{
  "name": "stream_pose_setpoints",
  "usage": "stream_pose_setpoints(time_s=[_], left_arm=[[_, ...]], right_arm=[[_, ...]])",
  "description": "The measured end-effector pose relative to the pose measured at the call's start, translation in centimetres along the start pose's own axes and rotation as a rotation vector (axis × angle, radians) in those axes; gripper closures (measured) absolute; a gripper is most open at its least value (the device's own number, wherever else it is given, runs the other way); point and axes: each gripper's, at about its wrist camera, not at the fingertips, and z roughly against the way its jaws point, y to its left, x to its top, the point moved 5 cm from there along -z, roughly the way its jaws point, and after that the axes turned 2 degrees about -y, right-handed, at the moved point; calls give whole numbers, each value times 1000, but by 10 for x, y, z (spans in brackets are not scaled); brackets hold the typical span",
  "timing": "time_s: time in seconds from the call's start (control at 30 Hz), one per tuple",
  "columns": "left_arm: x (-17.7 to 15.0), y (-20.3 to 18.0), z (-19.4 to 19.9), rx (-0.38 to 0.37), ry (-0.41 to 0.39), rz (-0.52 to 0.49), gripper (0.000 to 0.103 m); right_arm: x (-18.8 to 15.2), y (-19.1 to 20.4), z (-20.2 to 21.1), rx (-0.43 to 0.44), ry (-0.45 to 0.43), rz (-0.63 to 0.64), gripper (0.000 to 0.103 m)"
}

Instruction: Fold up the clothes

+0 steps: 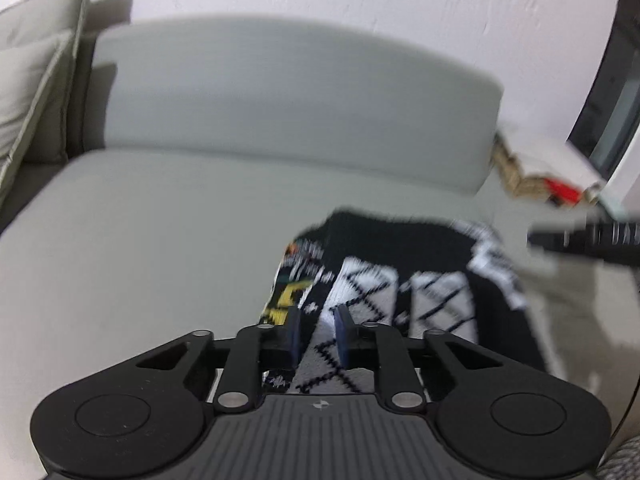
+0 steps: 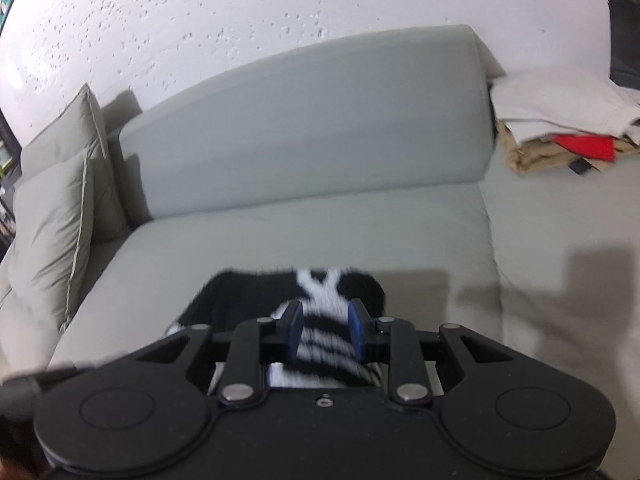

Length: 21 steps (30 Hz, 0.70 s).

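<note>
A: Where was the black-and-white patterned knit garment (image 1: 404, 280)?

B: On the seat of the pale grey fabric sofa (image 1: 160, 240), bunched between the two tools. The left gripper (image 1: 317, 330) had its blue-padded jaws drawn close around a white, line-patterned fold, and the right gripper (image 2: 325, 330) had its jaws either side of a striped fold (image 2: 324, 344).

A: Clenched on the cloth?

B: It looked so, but both views were blurred, so I couldn't tell whether either pair truly pinched fabric.

A: What could have gone wrong?

B: If one grip was shallow, the knit could slip out mid-fold and leave a crooked crease. Pulling unevenly might also drag the garment toward the heap of beige, white and red clothes (image 2: 560, 132) at the sofa's far end.
</note>
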Motion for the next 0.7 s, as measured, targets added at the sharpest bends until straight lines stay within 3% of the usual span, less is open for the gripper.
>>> stream_pose_setpoints(time_s=[0.1, 0.33, 0.5, 0.6, 0.7], left_arm=[[-12, 3, -12, 12, 20, -7, 87], [-27, 10, -23, -20, 34, 32, 86], [-19, 2, -14, 35, 51, -41, 86], [-15, 6, 18, 30, 34, -39, 86], [-20, 19, 58, 2, -1, -12, 78]], right_arm=[[5, -1, -35, -53, -40, 12, 78], [-40, -19, -109, -159, 150, 2, 81], [-25, -17, -83, -111, 136, -25, 81], [-13, -14, -30, -74, 83, -34, 81], [-13, -15, 27, -22, 53, -37, 80]])
